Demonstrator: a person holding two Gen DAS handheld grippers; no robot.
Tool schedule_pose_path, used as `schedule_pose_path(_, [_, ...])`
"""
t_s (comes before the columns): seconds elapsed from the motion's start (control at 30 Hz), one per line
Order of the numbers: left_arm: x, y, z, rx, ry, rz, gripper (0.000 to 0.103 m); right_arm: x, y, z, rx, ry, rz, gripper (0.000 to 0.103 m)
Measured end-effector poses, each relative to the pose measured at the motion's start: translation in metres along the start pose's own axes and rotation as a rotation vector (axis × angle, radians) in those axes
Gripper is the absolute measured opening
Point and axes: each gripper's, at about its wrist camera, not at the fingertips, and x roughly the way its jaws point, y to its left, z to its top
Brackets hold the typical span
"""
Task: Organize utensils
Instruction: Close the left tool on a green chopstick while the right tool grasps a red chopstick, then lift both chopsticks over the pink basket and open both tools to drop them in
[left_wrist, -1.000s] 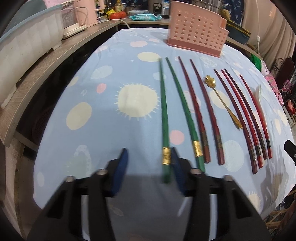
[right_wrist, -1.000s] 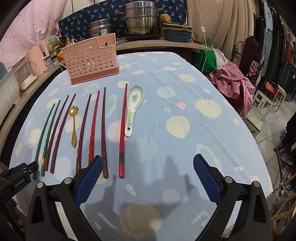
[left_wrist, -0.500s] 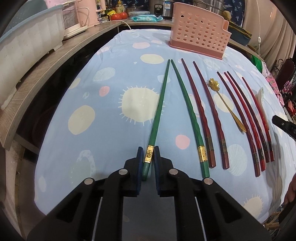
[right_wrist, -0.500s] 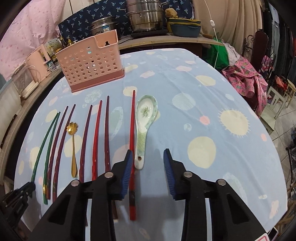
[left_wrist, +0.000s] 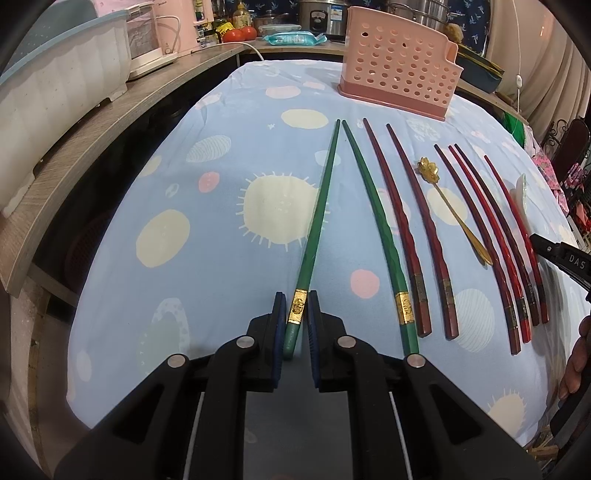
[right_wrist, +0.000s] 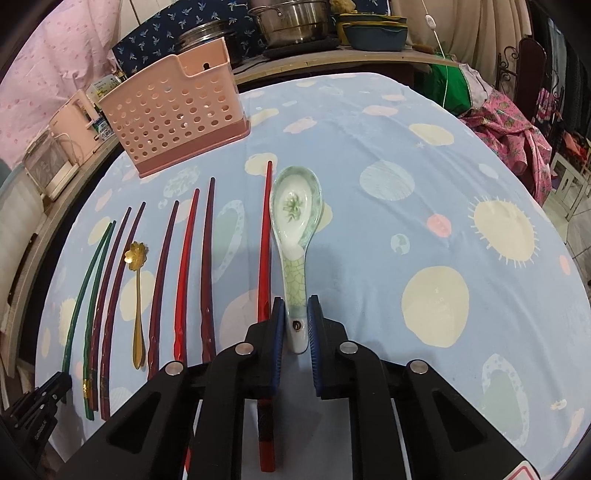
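Observation:
My left gripper (left_wrist: 296, 317) is shut on the thick end of a green chopstick (left_wrist: 317, 206), by its gold band; its far tip meets the second green chopstick (left_wrist: 376, 221). My right gripper (right_wrist: 296, 325) is shut on the handle of a green-and-white ceramic spoon (right_wrist: 295, 218) lying on the cloth. Several dark red and red chopsticks (left_wrist: 417, 229) and a gold flower spoon (left_wrist: 454, 210) lie in a row between them. A pink perforated utensil basket (left_wrist: 399, 70) stands at the far end of the table.
The table (left_wrist: 207, 229) has a light blue cloth with pale dots. A wooden counter (left_wrist: 74, 140) with a white bin and appliances runs along the left. Pots (right_wrist: 295, 22) stand behind the basket. A red chopstick (right_wrist: 264, 251) lies just left of the spoon.
Both grippers have gone from wide open to shut: the left closed on the green chopstick and swung its near end left, the right moved forward and closed on the ceramic spoon's handle.

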Motion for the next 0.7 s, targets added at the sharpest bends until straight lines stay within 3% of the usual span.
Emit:
schedule_pose_path(0.4, [-0.009, 0.015, 0.0, -0.063, 0.003, -0.085, 0.009, -0.018, -0.004, -0.005, 0.002, -0.017, 0.017, 0.011])
schedule_pose_path(0.7, [-0.046, 0.02, 0.012, -0.078, -0.074, -0.104, 0.007, -0.058, -0.007, 0.003, 0.014, -0.09, 0.037, 0.009])
